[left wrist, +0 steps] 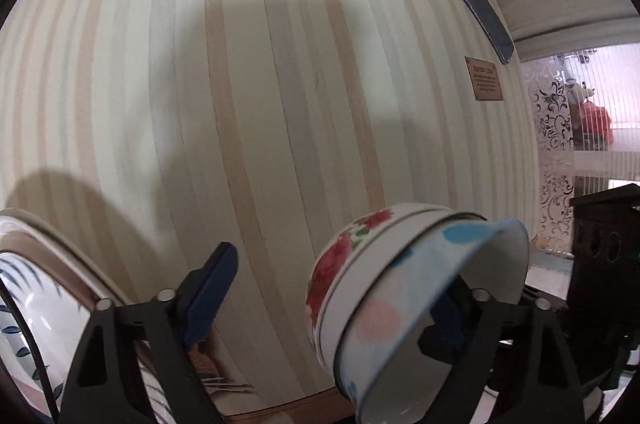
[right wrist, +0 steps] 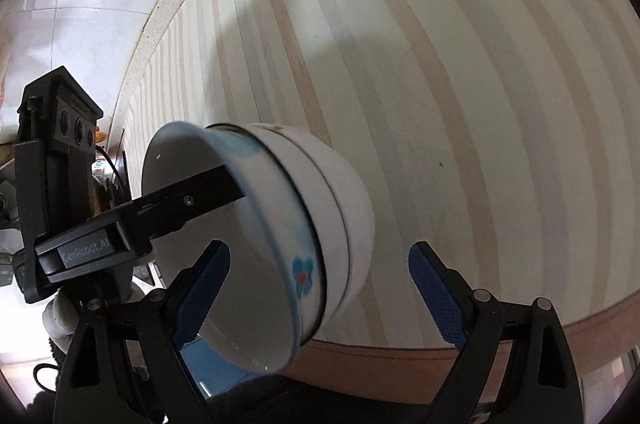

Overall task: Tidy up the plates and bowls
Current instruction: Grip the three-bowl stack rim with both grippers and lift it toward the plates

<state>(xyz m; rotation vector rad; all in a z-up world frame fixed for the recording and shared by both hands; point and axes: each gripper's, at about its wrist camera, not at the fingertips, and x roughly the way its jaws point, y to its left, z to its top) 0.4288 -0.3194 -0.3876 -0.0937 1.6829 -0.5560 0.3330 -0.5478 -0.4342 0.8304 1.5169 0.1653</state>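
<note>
Task's things: two nested bowls (left wrist: 400,284), a blue-spotted bowl (left wrist: 424,304) seated inside a rose-patterned bowl (left wrist: 340,264); lifted and tipped on their side above the striped counter (left wrist: 240,104), near its brown-trimmed near edge.
Left tool (left wrist: 334,276): spread wide, clamping nothing; one finger reaches inside the blue-spotted bowl, the other stands clear to the side.
Right tool (right wrist: 320,248): also spread wide, with the bowls just above and between its pads; contact too unclear to tell.
What carries the bowls: seemingly the finger hooked inside, though not certain.
Done so far: these bowls already nested, judging by how they sit.
Left to do: probably setting the nested pair down at its place; a leaf-patterned plate (left wrist: 28,304) at the lower left looks not yet dealt with. Other dishes: none in view, so the remainder is hard to judge.
Only in left wrist view: the rose pattern, the plate, a phone (left wrist: 476,8) by the counter's far right edge, a patterned curtain beyond.
Only in right wrist view: the bowl's white inside with the black finger entering it, the plain flank of the outer bowl.
In both: a small brown plaque (left wrist: 486,78) on the counter.
</note>
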